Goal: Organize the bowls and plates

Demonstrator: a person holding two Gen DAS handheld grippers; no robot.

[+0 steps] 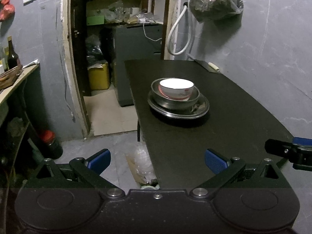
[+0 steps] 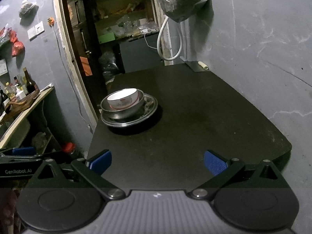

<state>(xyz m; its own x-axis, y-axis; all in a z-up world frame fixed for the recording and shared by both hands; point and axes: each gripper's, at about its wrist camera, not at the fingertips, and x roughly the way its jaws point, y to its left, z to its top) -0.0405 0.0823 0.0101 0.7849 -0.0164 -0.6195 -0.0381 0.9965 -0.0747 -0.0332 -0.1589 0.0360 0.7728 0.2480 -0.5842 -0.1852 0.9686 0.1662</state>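
A white bowl with a red pattern (image 1: 176,88) (image 2: 124,98) sits tilted inside a steel bowl (image 1: 175,99) (image 2: 124,110), which rests on a steel plate (image 1: 197,109) (image 2: 150,107) on the black table (image 1: 224,128) (image 2: 195,120). My left gripper (image 1: 157,160) is open and empty, well short of the stack, straddling the table's left edge. My right gripper (image 2: 157,160) is open and empty over the table's near end, the stack far ahead to its left. Each gripper's tip shows at the edge of the other's view.
A cleaver (image 1: 209,66) (image 2: 197,66) lies at the table's far right corner by the grey wall. A doorway (image 1: 117,39) opens to the left of the table. A shelf with bottles (image 2: 19,95) stands at left. A plastic bag (image 1: 142,161) lies on the floor.
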